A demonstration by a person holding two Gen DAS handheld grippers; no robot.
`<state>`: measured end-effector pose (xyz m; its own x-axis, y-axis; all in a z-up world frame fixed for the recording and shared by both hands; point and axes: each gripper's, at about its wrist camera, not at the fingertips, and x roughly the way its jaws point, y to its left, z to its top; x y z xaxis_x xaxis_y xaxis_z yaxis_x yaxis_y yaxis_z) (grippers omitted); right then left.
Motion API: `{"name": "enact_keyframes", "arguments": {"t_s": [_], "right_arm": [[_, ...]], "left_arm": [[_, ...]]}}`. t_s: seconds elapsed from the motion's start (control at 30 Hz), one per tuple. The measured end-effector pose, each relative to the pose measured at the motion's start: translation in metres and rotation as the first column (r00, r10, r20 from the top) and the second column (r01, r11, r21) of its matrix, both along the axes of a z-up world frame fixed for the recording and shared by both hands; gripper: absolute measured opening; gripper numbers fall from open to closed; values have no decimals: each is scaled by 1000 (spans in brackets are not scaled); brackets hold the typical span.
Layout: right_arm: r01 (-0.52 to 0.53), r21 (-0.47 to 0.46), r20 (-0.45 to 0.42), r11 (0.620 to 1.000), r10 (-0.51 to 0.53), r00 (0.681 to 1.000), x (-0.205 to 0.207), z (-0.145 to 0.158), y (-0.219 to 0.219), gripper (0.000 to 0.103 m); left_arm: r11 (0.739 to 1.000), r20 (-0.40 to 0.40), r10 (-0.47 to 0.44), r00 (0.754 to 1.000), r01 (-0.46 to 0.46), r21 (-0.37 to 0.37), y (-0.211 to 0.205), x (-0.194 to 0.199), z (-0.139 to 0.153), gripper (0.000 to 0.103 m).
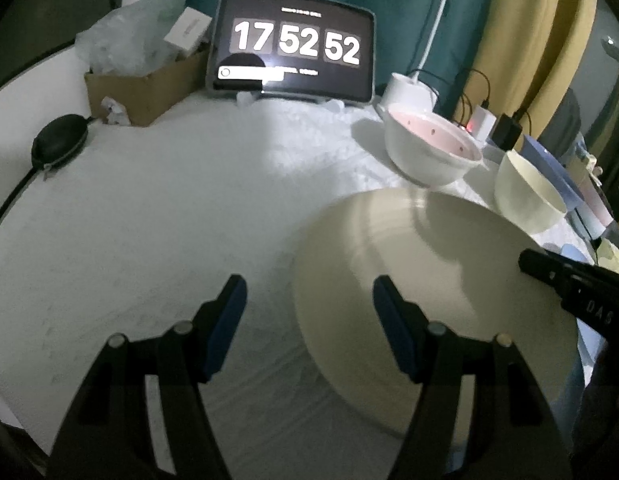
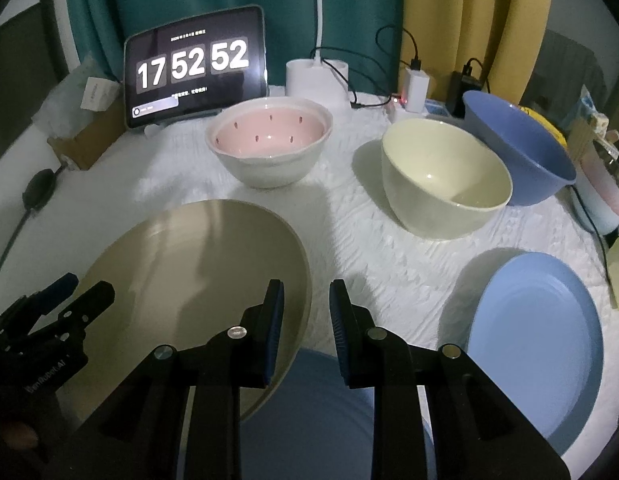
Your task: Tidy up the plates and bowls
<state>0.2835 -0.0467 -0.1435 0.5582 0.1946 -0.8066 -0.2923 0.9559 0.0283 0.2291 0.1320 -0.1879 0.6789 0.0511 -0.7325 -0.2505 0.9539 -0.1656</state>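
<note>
You are working over a white table [image 2: 349,240], and the largest dish on it, a beige plate [image 2: 197,272], is filling the lower left of the right wrist view and the lower right of the left wrist view. It looks tilted, its near edge overlapping a darker blue plate [image 2: 309,408] at the bottom centre, though I cannot tell whether it is resting there or being lifted. Judging from this, you are in the stacking step, bringing the plates together. Your right gripper [image 2: 307,320] is hanging at the beige plate's right rim with its jaws only narrowly apart; the left pad is sitting over the rim and the right pad is off it, so I cannot tell whether it is pinching anything. Your left gripper [image 1: 309,324] is standing about half open and holding nothing, its right finger over the plate's left edge. The next move probably calls for a firm pinch on the rim and a level set-down onto another plate. Counting plates, you are seeing three: beige, dark blue, and a light blue plate [image 2: 537,344] at the lower right. Counting bowls, three: a blue bowl [image 2: 525,152] at the upper right, a cream bowl [image 2: 445,184] beside it, and a pink-lined bowl [image 2: 269,148] near centre.
</note>
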Motion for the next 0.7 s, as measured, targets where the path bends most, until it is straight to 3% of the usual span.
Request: {"name": "enact_keyframes", "arguments": {"t_s": [0.1, 0.23, 0.33, 0.7], "right_arm": [[-6, 5, -14, 1000, 6, 1000, 0, -4, 1, 25], [-28, 15, -13, 999, 29, 1000, 0, -7, 4, 25], [-50, 16, -7, 999, 50, 999, -3, -7, 6, 21], [-48, 17, 18, 999, 48, 999, -13, 0, -1, 20]], "left_arm": [[1000, -15, -9, 1000, 9, -1, -2, 2, -2, 66], [1000, -25, -28, 999, 28, 8, -7, 3, -3, 46], [999, -24, -42, 999, 42, 6, -9, 1, -2, 39], [999, -18, -51, 999, 51, -2, -17, -9, 6, 38]]}}
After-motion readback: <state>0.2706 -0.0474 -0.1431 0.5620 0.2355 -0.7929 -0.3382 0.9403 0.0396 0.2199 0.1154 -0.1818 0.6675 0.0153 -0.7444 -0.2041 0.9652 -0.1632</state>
